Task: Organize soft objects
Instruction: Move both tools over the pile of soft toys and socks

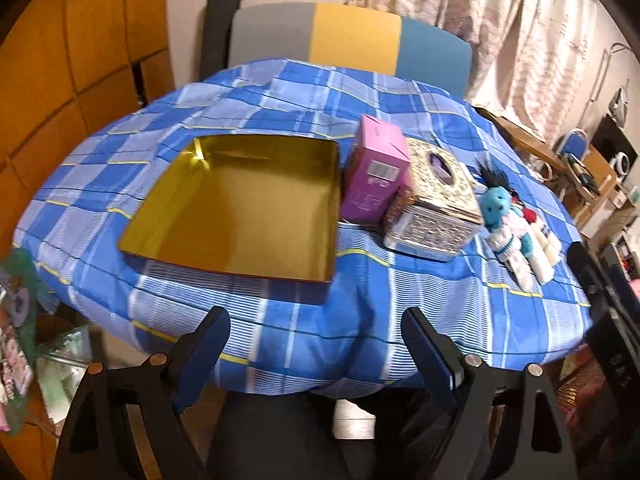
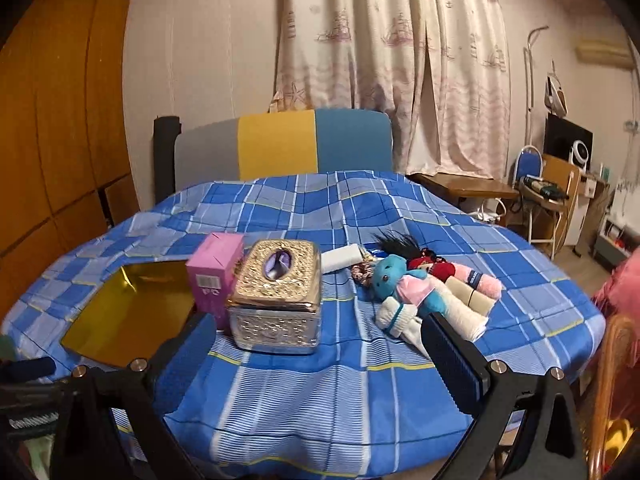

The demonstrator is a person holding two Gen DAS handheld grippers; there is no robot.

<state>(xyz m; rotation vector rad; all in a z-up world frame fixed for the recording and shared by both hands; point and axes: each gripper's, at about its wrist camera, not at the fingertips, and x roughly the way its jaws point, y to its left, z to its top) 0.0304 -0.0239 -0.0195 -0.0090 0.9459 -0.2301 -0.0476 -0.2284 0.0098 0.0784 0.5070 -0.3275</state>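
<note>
A pile of soft things lies on the right of the table: a teal teddy bear [image 2: 394, 282] [image 1: 496, 202], a dark-haired doll in red [image 2: 420, 258], rolled white socks [image 2: 394, 314] [image 1: 510, 246], a pink roll [image 2: 480, 282] and a white cloth [image 2: 340, 258]. An empty gold tin tray [image 1: 240, 208] [image 2: 128, 312] sits on the left. My left gripper [image 1: 316, 328] is open and empty near the table's front edge. My right gripper [image 2: 320, 336] is open and empty, its right finger just short of the socks.
A pink carton [image 1: 374, 172] [image 2: 216, 276] and an ornate silver tissue box [image 1: 434, 204] [image 2: 276, 300] stand between tray and pile. The round table has a blue checked cloth [image 2: 320, 400]. A striped chair [image 2: 276, 144] stands behind. Furniture crowds the right side.
</note>
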